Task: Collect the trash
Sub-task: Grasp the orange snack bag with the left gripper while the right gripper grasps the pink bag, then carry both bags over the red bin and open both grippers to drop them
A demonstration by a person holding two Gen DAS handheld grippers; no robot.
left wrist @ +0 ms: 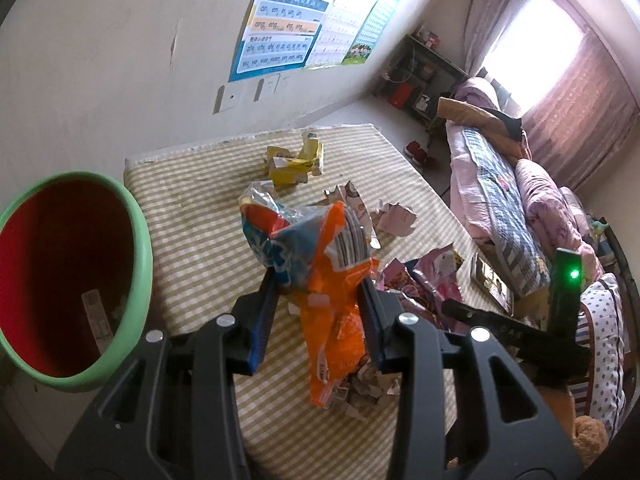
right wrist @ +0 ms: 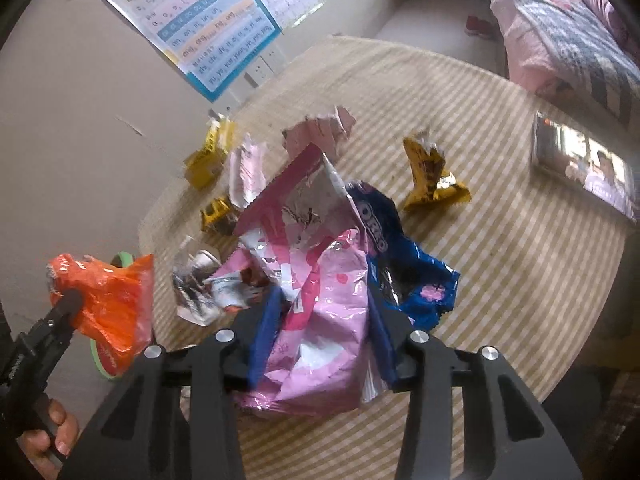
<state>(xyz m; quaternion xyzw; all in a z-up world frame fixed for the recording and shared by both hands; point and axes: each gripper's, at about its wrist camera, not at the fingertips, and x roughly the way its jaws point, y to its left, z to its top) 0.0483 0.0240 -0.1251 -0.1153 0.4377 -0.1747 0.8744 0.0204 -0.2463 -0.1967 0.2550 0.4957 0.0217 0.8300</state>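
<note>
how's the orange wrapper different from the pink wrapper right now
The orange wrapper is plain orange, pinched in the left gripper beside the bin. The pink wrapper is pink with a silver inside, between the right gripper fingers, over the table's litter. Both are crumpled snack wrappers.

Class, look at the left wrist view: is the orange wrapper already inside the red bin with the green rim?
No. The orange wrapper sits clamped in the left gripper above the striped table, beside the bin.

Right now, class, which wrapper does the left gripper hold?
The orange wrapper, pinched in the left gripper; the pink wrapper sits in the right gripper.
</note>
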